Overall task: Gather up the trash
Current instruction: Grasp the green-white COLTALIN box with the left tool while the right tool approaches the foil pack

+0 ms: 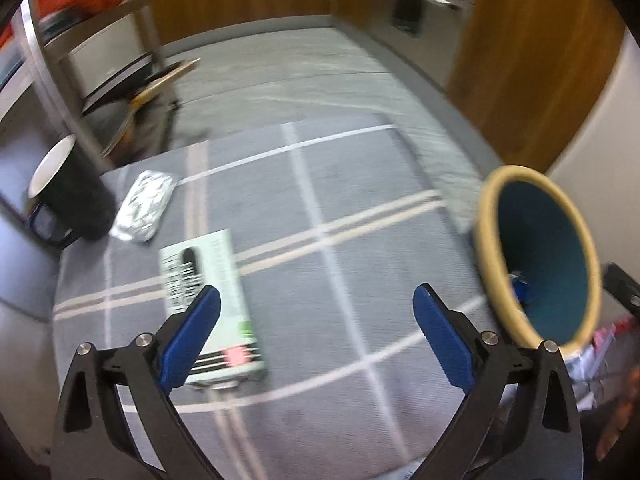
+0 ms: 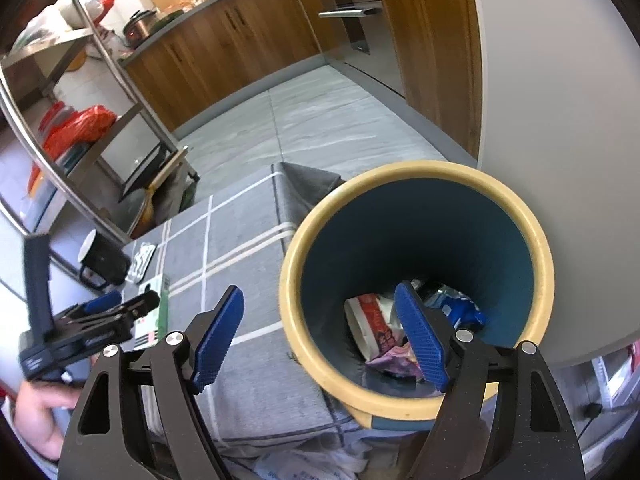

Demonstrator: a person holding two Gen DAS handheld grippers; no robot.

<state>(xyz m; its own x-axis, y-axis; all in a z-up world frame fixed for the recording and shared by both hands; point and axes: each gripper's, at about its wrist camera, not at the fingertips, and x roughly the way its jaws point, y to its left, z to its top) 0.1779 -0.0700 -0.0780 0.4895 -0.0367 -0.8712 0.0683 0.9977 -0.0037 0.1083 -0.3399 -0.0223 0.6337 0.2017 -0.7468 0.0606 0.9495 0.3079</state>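
- The left wrist view is blurred; print on the white box [image 1: 208, 308] cannot be read, and the left pad covers its near edge.
- The left tongs [image 1: 316, 336] tilt down over the grey checked cloth [image 1: 352, 216], jaws spread wide, nothing between them.
- The right tongs [image 2: 320, 340] stand released too, right pad over the bin [image 2: 416, 280], which holds wrappers [image 2: 380, 328].
- Left of the box lie a foil pack [image 1: 146, 204] and a dark mug [image 1: 68, 196].
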